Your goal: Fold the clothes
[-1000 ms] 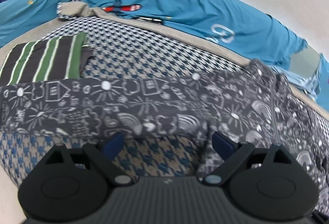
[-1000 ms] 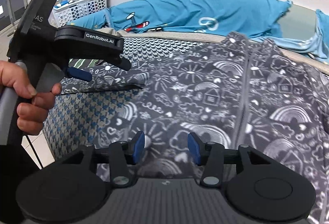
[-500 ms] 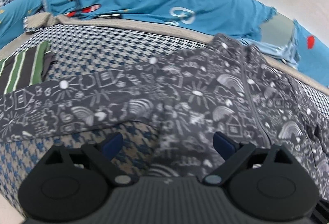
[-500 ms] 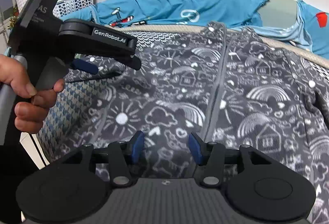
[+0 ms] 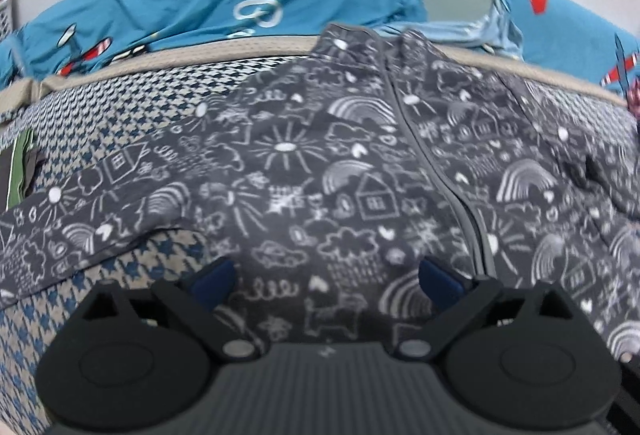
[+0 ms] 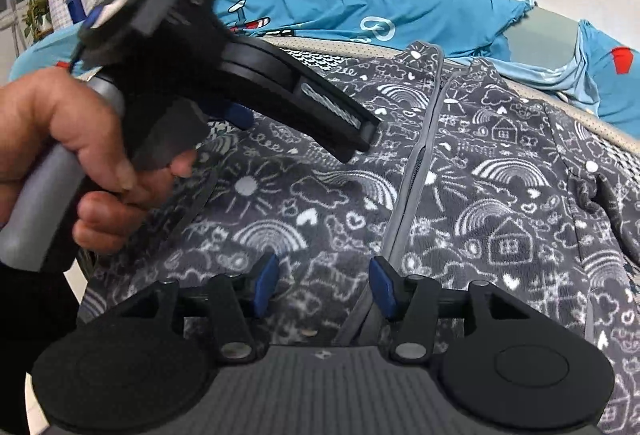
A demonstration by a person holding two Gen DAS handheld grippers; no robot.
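Now the left hand [image 6: 86, 171] holds the left gripper [image 5: 326, 277] over the jacket [image 5: 360, 175]; its jaws have just been opening and stand wide, nothing between them. Spread flat, zip up, the jacket reaches from the mat's [image 5: 132, 103] near edge to its far edge. Further right, the right gripper [image 6: 324, 285] hovers part open, empty, above the hem.

Even, soft indoor light fills both fisheye views, with no hard shadows or glare. Straight lines bow strongly toward the rims, and dark vignetting clips the frame corners. Slight motion blur softens the doodle-print garment [image 5: 320, 171] in the left wrist view; in the right wrist view the hand [image 6: 80, 155] at upper left is smeared and out of focus.
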